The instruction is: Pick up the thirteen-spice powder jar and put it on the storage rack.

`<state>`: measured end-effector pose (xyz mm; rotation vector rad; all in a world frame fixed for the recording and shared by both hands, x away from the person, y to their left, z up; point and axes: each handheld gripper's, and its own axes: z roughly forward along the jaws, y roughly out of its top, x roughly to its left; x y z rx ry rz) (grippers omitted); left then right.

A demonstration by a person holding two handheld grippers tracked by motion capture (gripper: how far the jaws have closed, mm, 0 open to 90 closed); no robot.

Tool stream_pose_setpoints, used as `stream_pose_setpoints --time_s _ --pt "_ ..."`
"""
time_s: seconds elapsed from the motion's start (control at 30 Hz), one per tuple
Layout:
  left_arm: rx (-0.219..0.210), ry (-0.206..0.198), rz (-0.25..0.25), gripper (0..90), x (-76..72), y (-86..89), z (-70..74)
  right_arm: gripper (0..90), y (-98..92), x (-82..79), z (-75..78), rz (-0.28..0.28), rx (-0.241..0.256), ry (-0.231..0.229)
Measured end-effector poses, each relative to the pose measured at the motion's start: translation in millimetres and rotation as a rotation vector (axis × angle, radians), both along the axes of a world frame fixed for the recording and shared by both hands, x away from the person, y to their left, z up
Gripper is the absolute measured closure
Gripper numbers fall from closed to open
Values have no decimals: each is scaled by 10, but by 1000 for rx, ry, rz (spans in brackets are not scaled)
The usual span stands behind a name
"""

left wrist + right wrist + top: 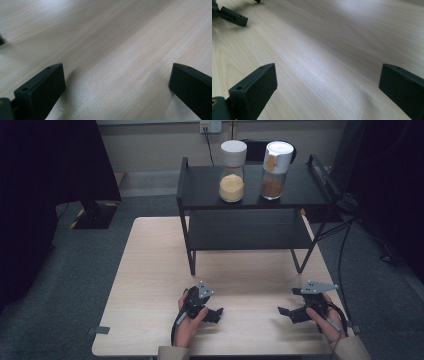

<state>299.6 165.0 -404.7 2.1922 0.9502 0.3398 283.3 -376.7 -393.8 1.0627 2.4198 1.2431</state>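
High view: both hands rest low on the wooden surface [150, 270] near its six o'clock edge. The left hand-held gripper [218, 314] points toward three o'clock, the right hand-held gripper [281, 311] toward nine, the two facing each other with bare wood between. Nothing is gripped. The nearest things are up at twelve o'clock, on the top deck of a black two-tier shelf [200, 190]: a white-capped jar of yellow powder [232, 170] and, just beside it at its three o'clock, a jar of brown powder [274, 169] with a white lid. Both stand upright, apart from each other, well away from either hand. To fetch one cleanly I'd judge each hand should lift first, then travel toward twelve above the shelf's raised side rails, and close on the glass body below the cap. The shelf's lower tier and legs crowd the far half; the near half is open room

Left gripper view: the jaws stand wide apart over bare wood grain, holding nothing

Right gripper view: again the jaws are spread wide and hold nothing; the left hand-held gripper's tip [233, 16] lies at about eleven o'clock, well apart, so a straight lift looks safe
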Motion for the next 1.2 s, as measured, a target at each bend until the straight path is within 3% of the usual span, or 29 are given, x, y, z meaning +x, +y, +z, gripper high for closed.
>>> stream_pose_setpoints --time_s 0.63,1.2 --pt "0 0 0 0 0 0 0 10 -73 -39 -54 0 -54 28" --pt "0 0 0 0 0 0 0 1 41 -68 -37 14 -154 21"
